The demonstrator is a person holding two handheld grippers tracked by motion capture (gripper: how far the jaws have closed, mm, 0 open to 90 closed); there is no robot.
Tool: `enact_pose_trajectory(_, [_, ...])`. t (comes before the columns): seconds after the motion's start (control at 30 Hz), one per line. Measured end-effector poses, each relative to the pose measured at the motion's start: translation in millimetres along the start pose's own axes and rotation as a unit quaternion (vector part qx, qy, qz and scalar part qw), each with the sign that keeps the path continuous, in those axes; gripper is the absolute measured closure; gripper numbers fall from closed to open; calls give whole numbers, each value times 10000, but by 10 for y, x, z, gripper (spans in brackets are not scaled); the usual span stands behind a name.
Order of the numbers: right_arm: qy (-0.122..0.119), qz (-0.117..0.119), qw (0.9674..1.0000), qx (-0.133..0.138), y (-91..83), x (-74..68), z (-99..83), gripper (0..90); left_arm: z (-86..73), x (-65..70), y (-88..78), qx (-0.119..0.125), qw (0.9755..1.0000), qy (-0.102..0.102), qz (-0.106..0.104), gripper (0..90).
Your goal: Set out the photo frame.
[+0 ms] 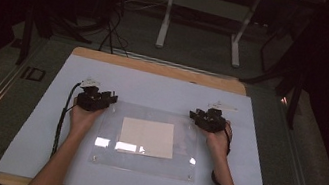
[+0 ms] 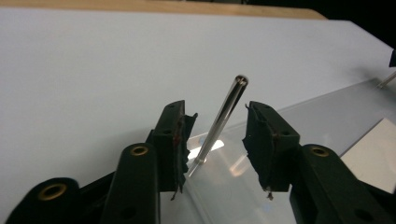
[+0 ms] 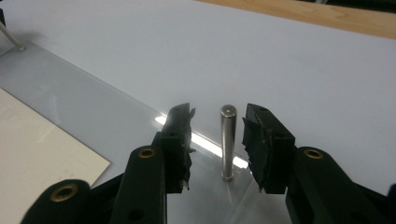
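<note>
A clear acrylic sheet (image 1: 143,162) lies flat on the white table cover, with a cream paper square (image 1: 147,138) at its middle. A thin metal pin stands at each far corner of the sheet. My left gripper (image 1: 110,97) is at the far left corner. In the left gripper view this gripper (image 2: 215,106) is open, and the left pin (image 2: 224,116) leans between the jaws without being pressed. My right gripper (image 1: 194,114) is at the far right corner. It (image 3: 218,109) is open too, with the upright right pin (image 3: 227,140) standing free between its jaws.
The white cover (image 1: 153,88) spans a wooden tabletop whose far edge (image 1: 156,67) shows bare. Both forearms rest beside the sheet, and cables trail back from the grippers. Beyond the table, on the floor, stand a white desk frame (image 1: 204,23) and dark stands.
</note>
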State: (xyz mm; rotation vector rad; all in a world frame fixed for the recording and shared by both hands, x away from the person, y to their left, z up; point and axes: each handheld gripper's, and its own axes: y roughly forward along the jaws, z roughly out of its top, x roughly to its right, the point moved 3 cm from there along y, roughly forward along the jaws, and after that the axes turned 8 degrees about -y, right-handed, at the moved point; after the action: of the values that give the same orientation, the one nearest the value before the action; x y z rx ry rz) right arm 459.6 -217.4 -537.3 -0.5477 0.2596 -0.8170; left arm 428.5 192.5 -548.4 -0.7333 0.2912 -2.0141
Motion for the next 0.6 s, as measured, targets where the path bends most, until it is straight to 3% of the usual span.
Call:
enact_pose_trajectory(0.17, [-115, -101, 9999, 11, -40, -38, 10, 612, 27, 53, -57, 171, 9992, 223, 278, 639])
enact_pose_trajectory(0.27, [-52, -109, 9999, 75, -63, -47, 17, 612, 34, 77, -45, 256, 9989, 296, 254, 712])
enact_pose_trajectory(0.43, [-169, -151, 9997, 67, -77, -75, 31, 631, 33, 111, -8, 244, 9981, 476, 294, 815])
enact_pose_trajectory(0.6, [-201, -229, 9995, 63, -71, -75, 28, 717, 42, 115, -13, 201, 9970, 665, 343, 838])
